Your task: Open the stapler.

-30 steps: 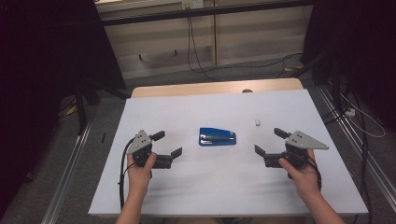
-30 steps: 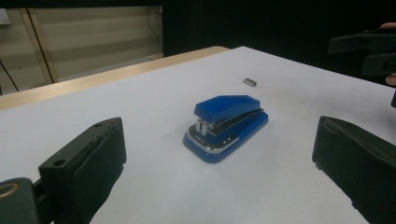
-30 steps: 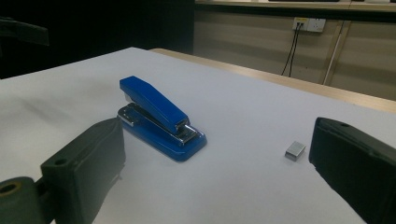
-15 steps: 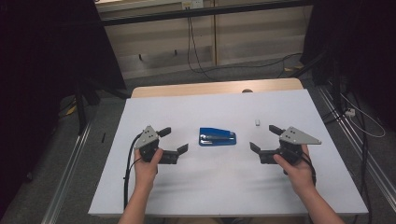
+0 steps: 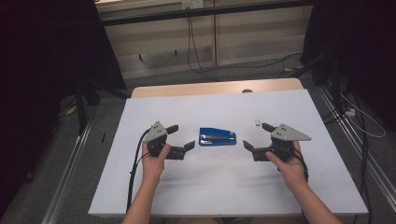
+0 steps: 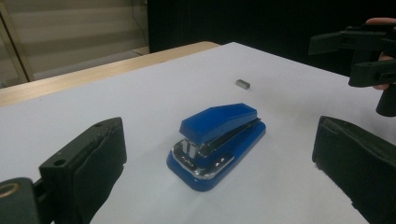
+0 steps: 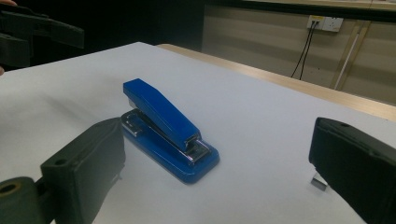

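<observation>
A blue stapler (image 5: 217, 137) is seen lying flat on the white table (image 5: 210, 186), near its middle. The stapler is closed, and its silver metal front can be seen under the blue top in the left gripper view (image 6: 217, 140).

The left gripper (image 5: 181, 137) is held in the left hand (image 5: 154, 156), just beside the stapler's left end. Its jaws are spread wide apart and nothing is held between them. The right gripper (image 5: 255, 137) is held in the right hand (image 5: 289, 163), near the stapler's right end. Its jaws are also spread wide and are empty. The stapler is not touched by either gripper.

A small grey block (image 5: 257, 122) is seen on the table, just beside the right gripper's far jaw.
</observation>
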The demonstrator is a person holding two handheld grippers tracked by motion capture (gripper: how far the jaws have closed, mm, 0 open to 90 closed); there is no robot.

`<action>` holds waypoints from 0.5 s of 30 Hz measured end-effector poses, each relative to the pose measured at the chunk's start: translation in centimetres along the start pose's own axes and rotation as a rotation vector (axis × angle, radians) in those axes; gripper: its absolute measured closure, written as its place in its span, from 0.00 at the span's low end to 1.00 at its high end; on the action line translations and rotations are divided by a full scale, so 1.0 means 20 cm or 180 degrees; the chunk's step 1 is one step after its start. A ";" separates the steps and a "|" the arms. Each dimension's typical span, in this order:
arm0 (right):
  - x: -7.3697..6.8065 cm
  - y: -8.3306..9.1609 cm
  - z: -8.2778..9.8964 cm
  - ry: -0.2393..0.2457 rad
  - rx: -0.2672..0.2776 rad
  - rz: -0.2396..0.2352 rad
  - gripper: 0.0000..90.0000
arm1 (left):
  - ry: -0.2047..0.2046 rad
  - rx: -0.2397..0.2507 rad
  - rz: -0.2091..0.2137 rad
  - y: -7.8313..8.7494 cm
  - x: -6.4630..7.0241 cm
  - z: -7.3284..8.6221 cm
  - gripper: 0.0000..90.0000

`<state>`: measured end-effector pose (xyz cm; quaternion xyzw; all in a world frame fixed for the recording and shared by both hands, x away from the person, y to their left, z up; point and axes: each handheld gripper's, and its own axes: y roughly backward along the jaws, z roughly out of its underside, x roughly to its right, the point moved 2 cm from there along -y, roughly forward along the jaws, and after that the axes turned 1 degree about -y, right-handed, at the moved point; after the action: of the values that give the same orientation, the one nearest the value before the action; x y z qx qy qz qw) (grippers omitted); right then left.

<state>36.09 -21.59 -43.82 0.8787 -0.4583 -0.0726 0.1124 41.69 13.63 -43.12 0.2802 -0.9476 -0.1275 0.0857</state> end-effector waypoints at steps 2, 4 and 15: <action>0.00 -0.02 0.00 0.0017 -0.0009 -0.0003 0.04 | -0.0017 -0.0042 -0.0013 -0.01 -0.01 0.00 0.03; -0.01 -0.03 -0.01 0.0018 -0.0005 -0.0011 0.04 | -0.0013 -0.0048 -0.0012 -0.02 -0.01 -0.01 0.03; -0.02 -0.10 -0.01 0.0060 -0.0082 -0.0040 0.04 | 0.0061 -0.0139 0.0055 -0.11 -0.04 0.01 0.04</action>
<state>37.50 -20.21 -44.08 0.8806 -0.4507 -0.0709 0.1276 43.51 12.30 -44.06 0.2713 -0.9461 -0.1447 0.1020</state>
